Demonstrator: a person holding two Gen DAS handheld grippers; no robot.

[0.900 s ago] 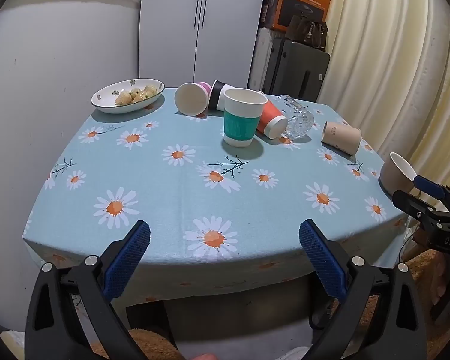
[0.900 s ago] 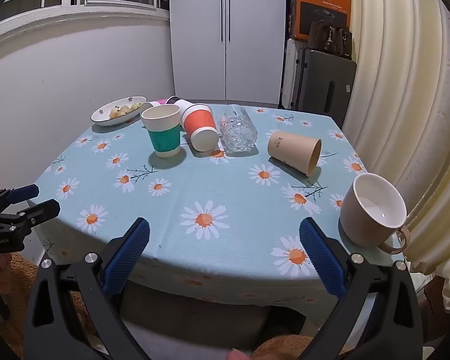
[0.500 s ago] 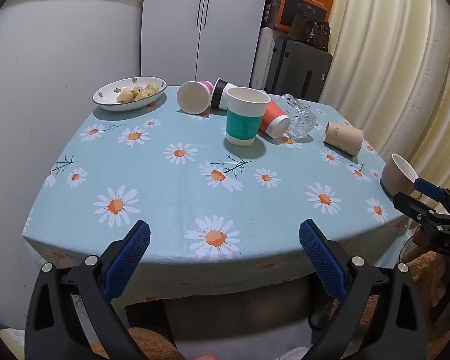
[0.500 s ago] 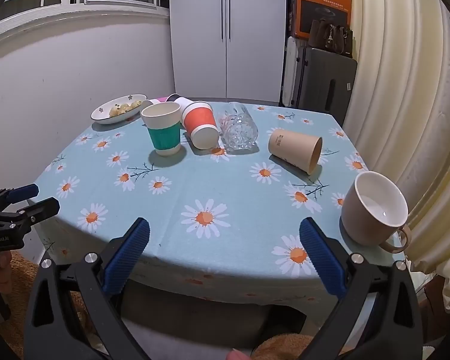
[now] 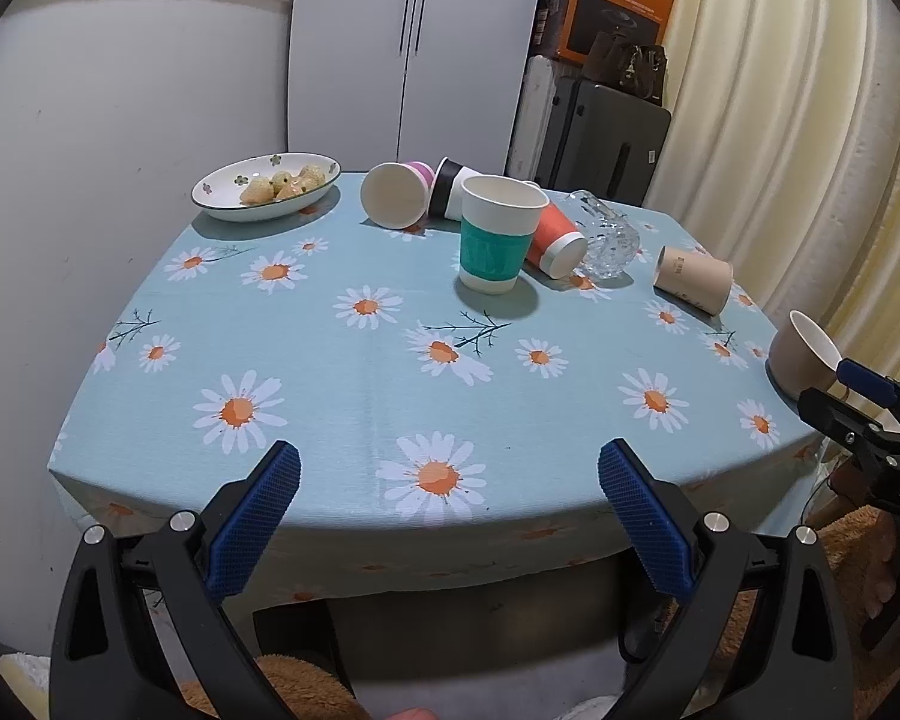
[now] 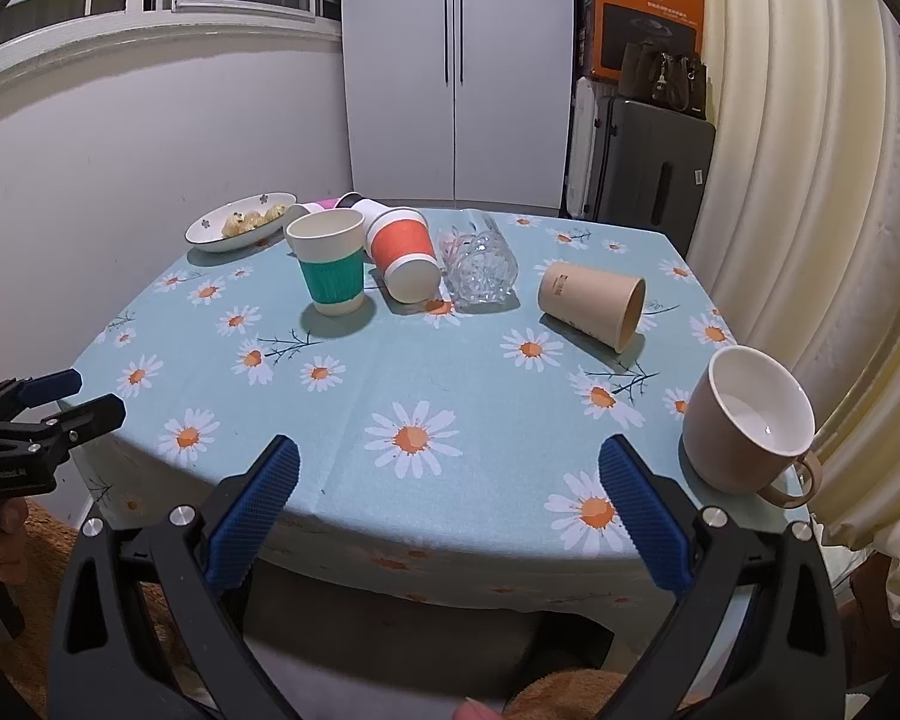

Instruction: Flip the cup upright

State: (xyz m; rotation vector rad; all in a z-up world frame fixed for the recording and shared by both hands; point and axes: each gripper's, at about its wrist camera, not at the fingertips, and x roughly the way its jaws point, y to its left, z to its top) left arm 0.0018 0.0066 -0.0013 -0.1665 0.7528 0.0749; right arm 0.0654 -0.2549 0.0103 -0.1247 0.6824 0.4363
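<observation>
Left gripper (image 5: 449,480): we hold it at the near edge of the table (image 5: 330,384), jaws spread wide and empty, because nothing is chosen yet.
Right gripper (image 6: 449,480): likewise wide apart and empty, hanging off the near edge, closest to the mug (image 6: 750,420).
Upright already: the teal-sleeved cup (image 5: 498,234) stands mouth up mid-table; the mug stands at the right edge, leaning toward us in the fisheye view.
Still to flip: five lie on their sides, so we judge the task barely begun.
Orange cup (image 6: 403,261): on its side just behind the teal one, base toward us.
Glass tumbler (image 6: 480,264): on its side, just beside the orange cup.
Kraft cup (image 6: 594,303): alone on the right, mouth toward the right gripper; we judge it the easiest reach.
Pink cup (image 5: 395,192) and black cup (image 5: 450,187): on their sides at the far edge, touching.
Bowl (image 5: 222,204): at the far left corner with food in it, clear of our work.
Change since 0.9 s ago: both views sit slightly higher and a little closer; no cup has moved and the jaws keep the same spread.
</observation>
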